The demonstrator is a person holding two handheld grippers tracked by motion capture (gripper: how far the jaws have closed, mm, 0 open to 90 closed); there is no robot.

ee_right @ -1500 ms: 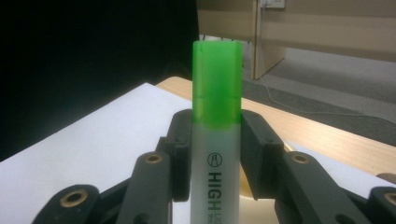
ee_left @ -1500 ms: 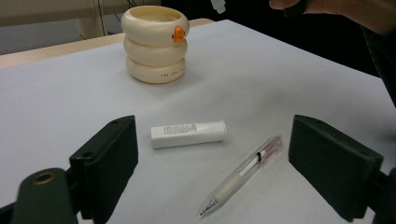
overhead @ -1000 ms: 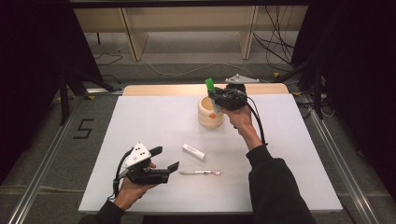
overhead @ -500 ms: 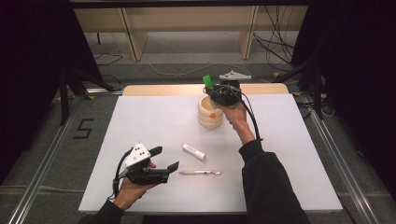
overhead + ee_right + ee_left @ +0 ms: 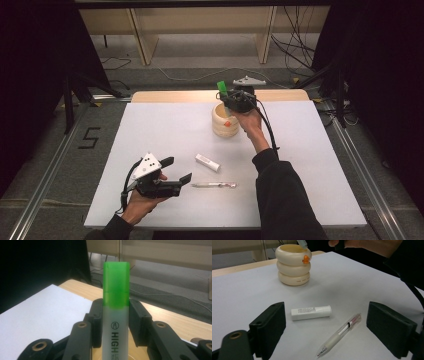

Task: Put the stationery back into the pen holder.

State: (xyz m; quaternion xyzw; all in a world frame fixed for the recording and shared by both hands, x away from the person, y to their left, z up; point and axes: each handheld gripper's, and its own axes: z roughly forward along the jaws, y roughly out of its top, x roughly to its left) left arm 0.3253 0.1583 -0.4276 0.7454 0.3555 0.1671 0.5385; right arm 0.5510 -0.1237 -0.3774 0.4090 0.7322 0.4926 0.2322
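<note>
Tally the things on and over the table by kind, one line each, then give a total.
Highlighter, green cap, held in the right gripper: 1
Pen, clear barrel: 1
White tube: 1
Cream ringed holder: 1
Total: 4

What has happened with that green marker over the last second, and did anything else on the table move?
The right tool, clamped on the green-capped highlighter, has shifted slightly toward the table's far edge and now holds the highlighter's lower end in the mouth of the cream ringed wooden cup. The left tool stayed open and idle; the small white tube and the clear pen have not moved.
</note>
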